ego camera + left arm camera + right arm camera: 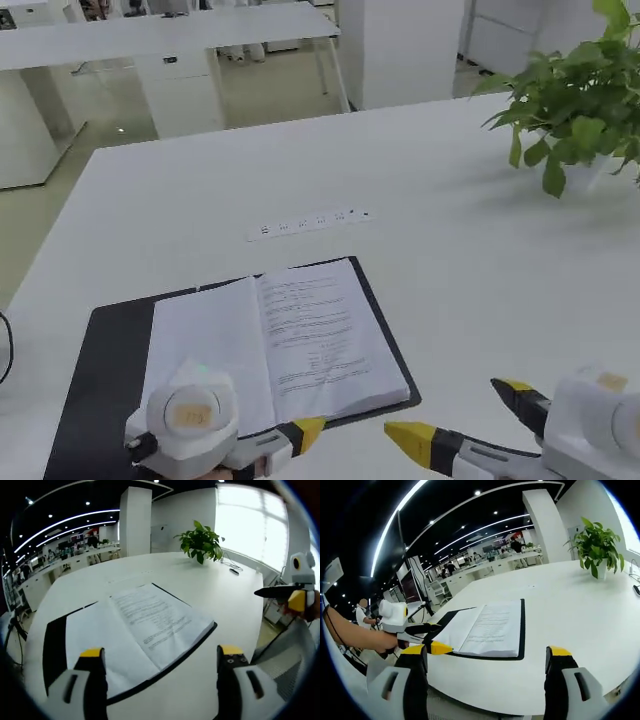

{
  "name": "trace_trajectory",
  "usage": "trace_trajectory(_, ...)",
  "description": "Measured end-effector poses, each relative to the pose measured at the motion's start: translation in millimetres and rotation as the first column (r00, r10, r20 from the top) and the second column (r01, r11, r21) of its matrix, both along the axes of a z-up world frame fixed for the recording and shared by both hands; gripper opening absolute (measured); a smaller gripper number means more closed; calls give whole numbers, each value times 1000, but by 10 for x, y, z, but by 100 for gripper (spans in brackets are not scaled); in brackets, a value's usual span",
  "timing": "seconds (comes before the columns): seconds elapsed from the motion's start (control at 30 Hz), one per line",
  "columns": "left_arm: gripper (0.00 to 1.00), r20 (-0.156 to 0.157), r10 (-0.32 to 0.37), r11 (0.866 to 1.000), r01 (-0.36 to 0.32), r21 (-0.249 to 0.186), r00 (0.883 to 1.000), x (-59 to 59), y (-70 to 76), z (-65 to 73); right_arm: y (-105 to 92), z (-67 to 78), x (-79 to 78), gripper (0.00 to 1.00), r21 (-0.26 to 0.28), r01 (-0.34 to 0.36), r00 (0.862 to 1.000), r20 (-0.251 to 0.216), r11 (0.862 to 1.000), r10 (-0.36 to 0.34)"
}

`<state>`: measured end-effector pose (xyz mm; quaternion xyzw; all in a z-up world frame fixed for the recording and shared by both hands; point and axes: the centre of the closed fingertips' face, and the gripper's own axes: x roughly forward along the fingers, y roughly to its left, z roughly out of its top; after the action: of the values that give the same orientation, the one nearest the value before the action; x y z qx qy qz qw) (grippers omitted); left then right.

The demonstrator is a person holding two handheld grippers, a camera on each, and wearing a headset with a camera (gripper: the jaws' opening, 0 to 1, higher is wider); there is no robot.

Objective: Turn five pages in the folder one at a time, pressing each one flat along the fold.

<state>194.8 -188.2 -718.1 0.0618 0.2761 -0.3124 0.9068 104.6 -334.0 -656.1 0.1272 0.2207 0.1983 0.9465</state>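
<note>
Far left in the head view: black folder (100, 370), open and flat on the white table (480, 280), close to the near edge; shows a blank left page (205, 340) and a printed right page (325, 330) meeting at the fold; at the folder's near edge, left gripper (161, 652), jaws spread wide in its own view, one yellow tip over the pages and the other over bare table; beyond the folder, a socket strip (305, 222) on the tabletop; right of the folder and apart from it, right gripper (462, 410), jaws likewise held wide, gripping nothing; far right, a leafy potted plant (580, 110) standing on the table.
</note>
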Motion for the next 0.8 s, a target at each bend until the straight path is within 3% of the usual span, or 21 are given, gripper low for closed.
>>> trace_trajectory(0.2, 86, -14, -38, 999, 38, 8, 999, 169, -311, -195, 13, -24, -11, 97, 8, 19, 1000, -9, 1000, -19)
trace_trajectory(0.3, 83, -36, -33, 999, 33, 11, 999, 223, -392, -275, 12, -34, -21, 96, 1, 22, 1000, -8, 1000, -22)
trace_trajectory(0.43, 77, -31, -21, 1000, 21, 9, 999, 328, -524, -347, -12, -63, -26, 96, 7, 41, 999, -12, 999, -41)
trace_trajectory(0.8, 73, -38, -11, 1000, 11, -7, 999, 453, -856, -515, -9, -61, 19, 95, 13, 59, 998, -22, 998, -58)
